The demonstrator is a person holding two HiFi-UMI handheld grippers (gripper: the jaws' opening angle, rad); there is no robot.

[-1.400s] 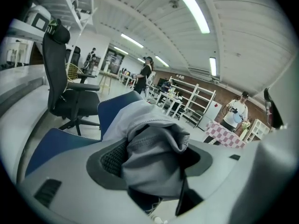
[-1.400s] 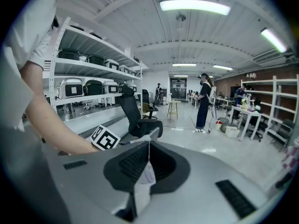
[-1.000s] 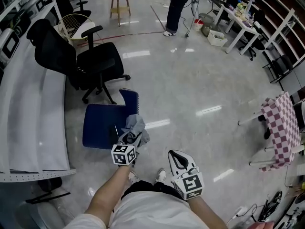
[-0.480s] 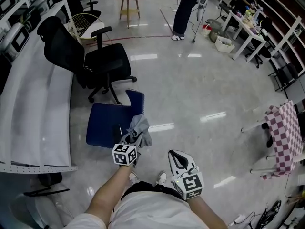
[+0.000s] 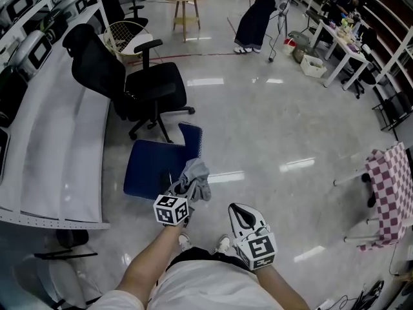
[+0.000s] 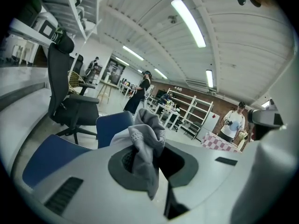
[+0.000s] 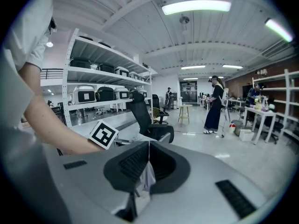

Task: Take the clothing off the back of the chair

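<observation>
1. Where the shiny floor (image 5: pixel 271 128) meets the white bench (image 5: pixel 58 154), a big black chair (image 5: pixel 151 86) stands.
2. A blue chair (image 5: pixel 151 170) sits just beside it.
3. The grey clothing (image 5: pixel 197 175) is bunched up right by the blue chair's back.
4. The left gripper (image 5: pixel 185 187) has just been closing its jaws and now pinches the clothing.
5. The right gripper (image 7: pixel 149 143) is closed with nothing in it.

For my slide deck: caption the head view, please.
Left gripper, its jaws just closing on the grey garment, holds it near the blue chair.
</observation>
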